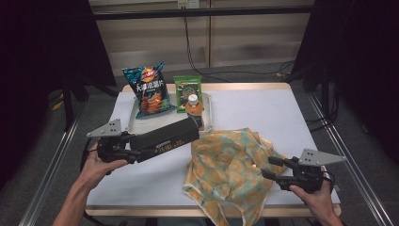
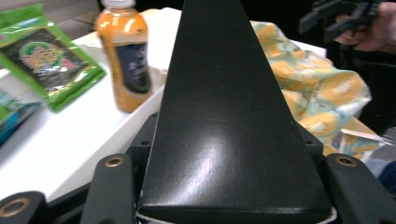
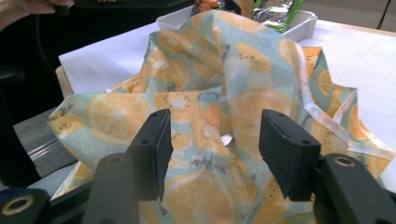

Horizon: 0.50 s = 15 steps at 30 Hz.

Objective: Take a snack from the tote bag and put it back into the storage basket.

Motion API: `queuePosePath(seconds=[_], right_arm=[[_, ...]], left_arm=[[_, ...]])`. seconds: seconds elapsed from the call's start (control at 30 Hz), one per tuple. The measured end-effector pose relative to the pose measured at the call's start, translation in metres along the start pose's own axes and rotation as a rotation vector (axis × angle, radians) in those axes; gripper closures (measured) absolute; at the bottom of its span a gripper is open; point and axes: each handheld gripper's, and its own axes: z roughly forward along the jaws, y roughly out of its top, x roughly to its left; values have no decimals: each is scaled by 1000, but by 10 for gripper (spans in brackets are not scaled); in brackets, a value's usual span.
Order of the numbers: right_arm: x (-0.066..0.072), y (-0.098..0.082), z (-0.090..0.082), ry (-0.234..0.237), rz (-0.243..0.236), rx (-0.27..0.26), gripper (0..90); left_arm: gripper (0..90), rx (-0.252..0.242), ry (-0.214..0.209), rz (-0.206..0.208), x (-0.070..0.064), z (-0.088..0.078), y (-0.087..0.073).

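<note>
Black and long, the box (image 1: 164, 137) is clamped at one end by the left gripper (image 1: 123, 151) and held tilted above the tabletop (image 1: 263, 110), its far end over the front rim of the white tray (image 1: 133, 123). Inside that tray a chip bag (image 1: 149, 89), a green snack packet (image 1: 187, 89) and an orange bottle (image 1: 194, 108) are kept. Just beside the tray, a citrus-print cloth (image 1: 230, 165) is bunched. The right gripper (image 1: 267, 167) is parted at the cloth's edge, nothing pinched.
</note>
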Motion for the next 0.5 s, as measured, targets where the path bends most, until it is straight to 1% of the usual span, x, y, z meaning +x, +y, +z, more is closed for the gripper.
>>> queuePosePath(seconds=[0.03, 0.07, 0.1, 0.13, 0.17, 0.2, 0.23, 0.27, 0.37, 0.4, 0.43, 0.47, 0.5], right_arm=[[0, 0, 1, 0, 1, 1, 428], [0, 0, 1, 0, 3, 1, 418], [-1, 0, 1, 2, 3, -1, 408], [-1, 0, 1, 1, 1, -8, 399], [-1, 0, 0, -3, 3, -13, 394], [-2, 1, 0, -4, 3, -21, 388], [-2, 1, -1, -5, 3, -28, 380], [-2, 0, -1, -6, 1, -26, 378], [0, 0, -2, -7, 0, -32, 366], [0, 0, -3, -15, -2, -33, 365], [0, 0, -4, -13, -1, -37, 363], [1, 0, -4, -14, 4, -37, 362], [1, 0, -4, -15, 3, -39, 360]], left_arm=[[438, 2, 3, 5, 4, -2, 0], [438, -10, 6, -7, 6, -4, 0], [439, -6, 12, -3, 10, -6, 0], [438, -5, 17, -9, 13, -7, 0], [438, -1, 26, -12, 15, -8, 1], [438, 15, 48, -12, 20, -9, 1], [438, 20, 50, -18, 22, -10, 1], [438, 10, 55, -35, 26, -12, 0], [438, 12, 73, -30, 34, -15, 0], [438, 13, 76, -22, 37, -16, 0], [438, 4, 75, -26, 39, -16, 1], [438, 4, 69, -20, 41, -17, 2], [437, -3, 56, -22, 45, -16, 2]])
